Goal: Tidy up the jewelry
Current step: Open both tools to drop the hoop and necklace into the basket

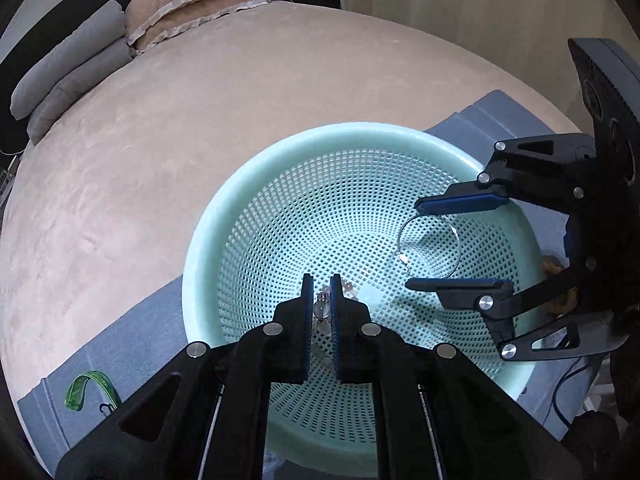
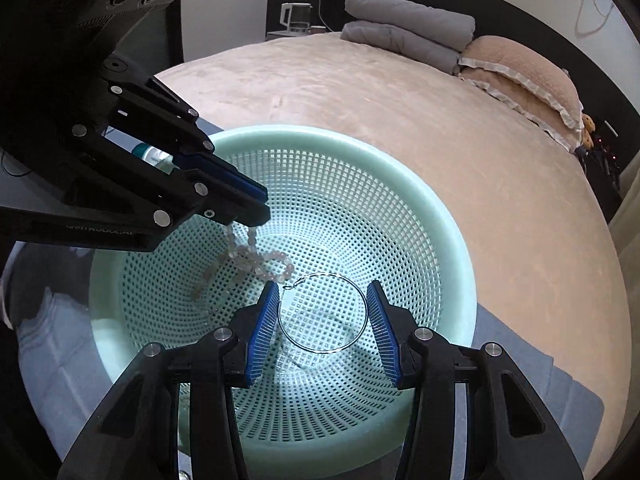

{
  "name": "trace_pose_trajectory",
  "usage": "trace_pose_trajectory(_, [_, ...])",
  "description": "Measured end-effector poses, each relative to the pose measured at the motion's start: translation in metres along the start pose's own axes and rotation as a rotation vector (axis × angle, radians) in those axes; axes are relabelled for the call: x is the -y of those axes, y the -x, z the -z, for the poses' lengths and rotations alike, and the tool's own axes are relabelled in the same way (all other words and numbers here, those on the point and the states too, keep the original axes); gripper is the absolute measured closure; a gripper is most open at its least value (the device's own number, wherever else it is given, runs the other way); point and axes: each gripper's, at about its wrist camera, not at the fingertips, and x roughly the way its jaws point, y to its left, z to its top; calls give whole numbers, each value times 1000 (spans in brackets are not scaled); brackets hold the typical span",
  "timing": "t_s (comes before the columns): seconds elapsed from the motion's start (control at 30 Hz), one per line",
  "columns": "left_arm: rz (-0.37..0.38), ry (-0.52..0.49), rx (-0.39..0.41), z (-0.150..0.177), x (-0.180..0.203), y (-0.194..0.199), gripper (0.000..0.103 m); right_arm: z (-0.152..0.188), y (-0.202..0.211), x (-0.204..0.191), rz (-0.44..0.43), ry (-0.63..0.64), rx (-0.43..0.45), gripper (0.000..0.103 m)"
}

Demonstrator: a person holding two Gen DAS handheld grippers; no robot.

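Observation:
A mint green perforated basket (image 1: pixel 240 200) (image 2: pixel 440 208) sits on a grey-blue cloth on the bed. My left gripper (image 1: pixel 321 280) (image 2: pixel 262 204) is shut on a pale pink bead bracelet (image 1: pixel 322 307) (image 2: pixel 256 260), which hangs down into the basket. My right gripper (image 2: pixel 323 286) (image 1: pixel 414 243) is over the basket with its blue pads wide apart. A thin silver hoop (image 2: pixel 322 312) (image 1: pixel 430 246) sits between the pads; whether they touch it I cannot tell.
The beige bed cover (image 1: pixel 200 120) spreads around the basket. Grey and pink pillows (image 1: pixel 120 40) (image 2: pixel 460 40) lie at the head of the bed. A green band (image 1: pixel 86 388) lies on the grey-blue cloth (image 1: pixel 132 344) at the left.

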Motion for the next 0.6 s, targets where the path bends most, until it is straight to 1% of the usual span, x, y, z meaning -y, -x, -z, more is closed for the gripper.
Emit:
trace_pose_trajectory(0.07, [-24, 1, -8, 1, -1, -4, 95, 2, -3, 1, -4, 0, -13, 60])
trace_pose_trajectory(0.13, [-21, 3, -13, 2, -1, -6, 94, 2, -5, 4, -13, -8, -20, 60])
trace_pose_trajectory(0.2, [-37, -3, -14, 3, -2, -8, 94, 2, -6, 3, 1, 3, -29, 60])
trace_pose_trajectory(0.33, [-34, 4, -12, 5, -3, -7, 94, 0, -3, 2, 10, 12, -30, 60])
trace_pose_trajectory(0.4, [-33, 2, -12, 5, -5, -6, 92, 0, -2, 5, 12, 8, -33, 60])
trace_pose_trajectory(0.47, [-28, -10, -10, 6, -4, -2, 78, -1, 0, 7, 13, 15, -38, 60])
trace_pose_trajectory(0.5, [-37, -23, -3, 8, -3, 1, 74, -3, 1, 10, 12, 16, -37, 58])
trace_pose_trajectory(0.53, [-48, -33, 5, 8, -3, 5, 64, -3, 3, 11, 11, 13, -38, 55])
trace_pose_trajectory(0.57, [-53, -38, 12, 9, -3, 8, 58, -4, 5, 12, 12, 11, -35, 48])
trace_pose_trajectory(0.6, [-50, -35, 17, 8, -5, 11, 55, -4, 8, 13, 20, 7, -29, 45])
